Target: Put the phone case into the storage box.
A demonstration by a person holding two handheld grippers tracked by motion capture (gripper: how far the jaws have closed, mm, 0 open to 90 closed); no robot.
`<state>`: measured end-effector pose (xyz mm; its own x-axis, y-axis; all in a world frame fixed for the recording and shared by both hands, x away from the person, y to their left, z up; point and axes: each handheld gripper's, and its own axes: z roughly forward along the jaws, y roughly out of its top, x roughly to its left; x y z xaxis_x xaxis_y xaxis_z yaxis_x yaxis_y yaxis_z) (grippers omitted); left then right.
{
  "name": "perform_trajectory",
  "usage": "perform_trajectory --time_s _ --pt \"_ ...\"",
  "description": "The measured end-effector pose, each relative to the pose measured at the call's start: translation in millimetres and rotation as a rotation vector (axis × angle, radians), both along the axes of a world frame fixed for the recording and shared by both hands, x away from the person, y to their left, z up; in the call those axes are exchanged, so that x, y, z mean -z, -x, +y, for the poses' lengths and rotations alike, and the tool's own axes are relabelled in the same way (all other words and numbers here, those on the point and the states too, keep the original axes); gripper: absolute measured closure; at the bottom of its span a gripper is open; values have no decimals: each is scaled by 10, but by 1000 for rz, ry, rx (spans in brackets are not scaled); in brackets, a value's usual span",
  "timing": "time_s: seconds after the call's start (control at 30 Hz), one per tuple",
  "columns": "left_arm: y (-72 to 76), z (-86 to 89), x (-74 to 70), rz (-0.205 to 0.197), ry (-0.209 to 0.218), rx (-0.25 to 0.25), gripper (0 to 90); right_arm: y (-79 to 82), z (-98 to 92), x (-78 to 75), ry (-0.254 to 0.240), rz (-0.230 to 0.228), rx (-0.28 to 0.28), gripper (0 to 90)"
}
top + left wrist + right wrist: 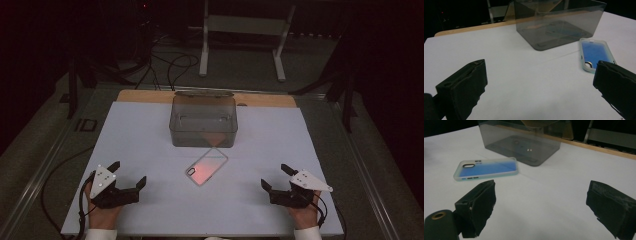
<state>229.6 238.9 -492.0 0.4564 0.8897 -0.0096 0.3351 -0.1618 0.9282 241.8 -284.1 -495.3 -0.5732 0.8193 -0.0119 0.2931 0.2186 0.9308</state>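
Note:
A clear phone case point(206, 166) lies flat on the white table cover, just in front of a smoky transparent box point(203, 121). The case point(595, 53) looks blue inside in the left gripper view, to the right between the jaws' line of sight; it point(486, 168) lies ahead to the left in the right gripper view. My left gripper point(129, 174) rests near the front left of the table, jaws wide apart and empty. My right gripper point(276, 176) rests at the front right, also open with nothing between its jaws. Both point inward toward the case.
The box point(560, 23) has no lid and holds nothing I can make out. A wooden strip point(150, 96) edges the table's far side. Beyond it are cables point(165, 67) and a white stand point(242, 30) on the dark floor.

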Motion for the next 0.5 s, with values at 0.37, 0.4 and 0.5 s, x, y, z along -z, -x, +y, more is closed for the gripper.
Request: perform_trajectory --time_s 0.37,0.4,0.5 --pt "-13 -23 8 18 -1 -8 1 -4 -8 5 0 3 8 85" --pt "-12 -26 2 16 -2 -7 1 -1 -11 5 6 -1 13 86" --pt "-11 -46 -21 7 -8 -8 1 -5 -13 8 10 -2 13 86"
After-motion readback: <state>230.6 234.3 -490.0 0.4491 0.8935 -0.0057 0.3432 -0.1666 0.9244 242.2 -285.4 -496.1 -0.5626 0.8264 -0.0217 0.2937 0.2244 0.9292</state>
